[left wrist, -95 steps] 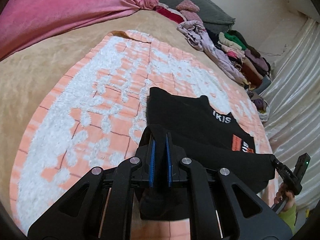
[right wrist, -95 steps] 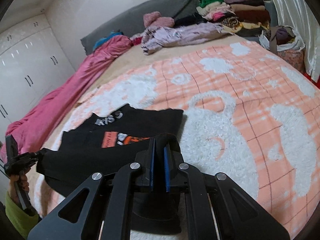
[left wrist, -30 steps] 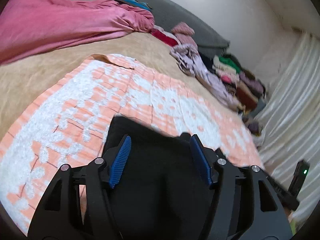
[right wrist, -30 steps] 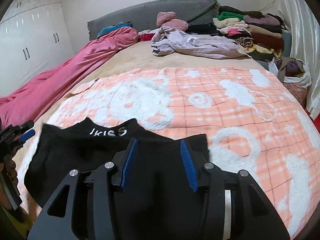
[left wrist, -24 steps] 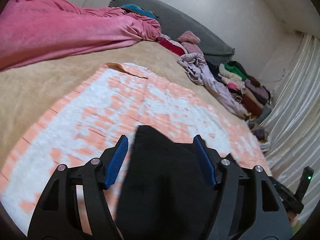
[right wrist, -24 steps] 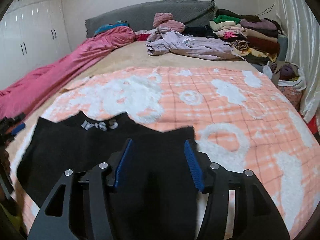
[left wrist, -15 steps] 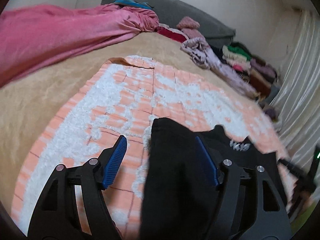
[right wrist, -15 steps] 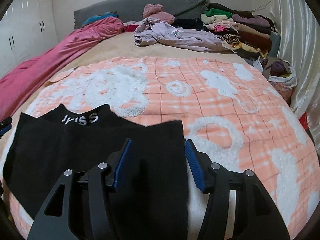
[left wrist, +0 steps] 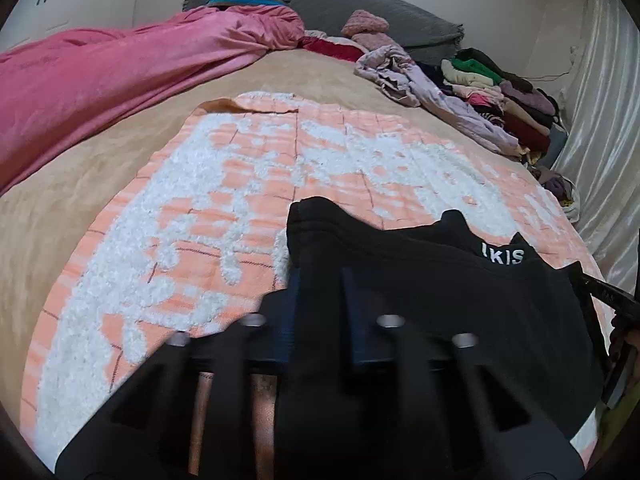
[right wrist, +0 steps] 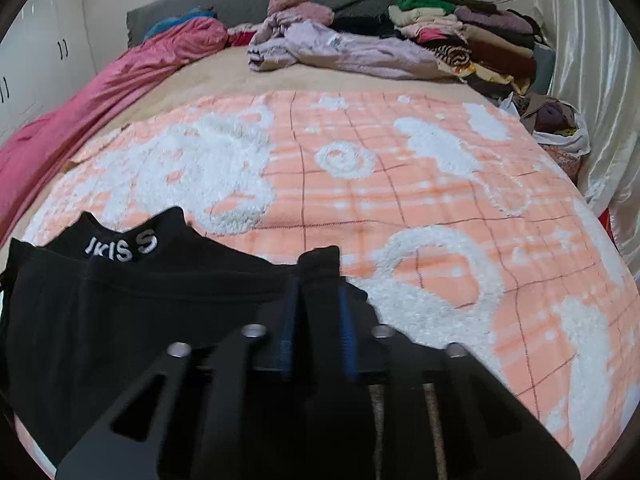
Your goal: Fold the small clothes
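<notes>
Shirt (left wrist: 460, 304) lies on the blanket (left wrist: 224, 184); I have my left tongs (left wrist: 320, 300) and right tongs (right wrist: 318, 308) each narrowed onto a corner of it.

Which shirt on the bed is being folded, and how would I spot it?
Find the peach and white fluffy blanket covering the bed. At its near edge lies a black cotton top, away from the heaped clothes by the headboard. Only it has white letters on its collar.
</notes>
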The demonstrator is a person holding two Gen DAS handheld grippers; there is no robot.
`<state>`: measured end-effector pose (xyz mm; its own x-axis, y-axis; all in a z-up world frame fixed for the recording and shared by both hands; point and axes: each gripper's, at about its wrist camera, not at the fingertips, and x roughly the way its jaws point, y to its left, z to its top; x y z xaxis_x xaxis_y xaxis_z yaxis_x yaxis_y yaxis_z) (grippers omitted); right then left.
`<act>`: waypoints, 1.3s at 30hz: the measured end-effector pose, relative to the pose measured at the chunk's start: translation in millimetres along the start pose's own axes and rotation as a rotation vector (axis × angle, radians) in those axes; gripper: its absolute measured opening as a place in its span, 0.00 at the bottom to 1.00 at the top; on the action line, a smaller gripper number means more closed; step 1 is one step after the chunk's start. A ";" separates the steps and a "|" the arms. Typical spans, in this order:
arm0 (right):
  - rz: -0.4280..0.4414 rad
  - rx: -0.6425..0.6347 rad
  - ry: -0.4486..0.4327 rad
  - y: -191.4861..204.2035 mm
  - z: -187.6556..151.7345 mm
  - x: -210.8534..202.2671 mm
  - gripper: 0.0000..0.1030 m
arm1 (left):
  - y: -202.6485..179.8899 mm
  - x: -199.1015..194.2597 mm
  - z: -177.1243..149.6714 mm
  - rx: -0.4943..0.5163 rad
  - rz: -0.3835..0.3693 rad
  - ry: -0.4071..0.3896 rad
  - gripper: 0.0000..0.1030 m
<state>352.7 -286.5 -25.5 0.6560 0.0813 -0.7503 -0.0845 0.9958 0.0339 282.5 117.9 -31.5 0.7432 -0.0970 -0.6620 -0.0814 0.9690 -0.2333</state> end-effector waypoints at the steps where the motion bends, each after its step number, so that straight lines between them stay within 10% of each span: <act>1: 0.007 0.008 -0.020 -2.0 -0.1 -4.7 0.12 | -0.7 -2.1 0.1 0.002 -0.002 -0.007 0.04; 11: 0.029 0.038 -0.161 -20.3 15.8 -35.1 0.10 | -18.7 -42.0 20.8 0.075 -0.020 -0.202 0.03; 22: -0.017 0.058 -0.002 -25.5 7.4 12.0 0.10 | -7.7 16.3 10.0 0.083 0.079 -0.027 0.05; 39: -0.117 0.051 0.045 -28.2 -2.1 15.2 0.33 | 0.3 2.8 8.9 0.045 0.088 -0.030 0.29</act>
<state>363.5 -313.5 -39.3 0.6247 -0.0364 -0.7800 0.0299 0.9993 -0.0227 290.5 119.9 -27.1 0.7543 -0.0051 -0.6565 -0.1175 0.9828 -0.1426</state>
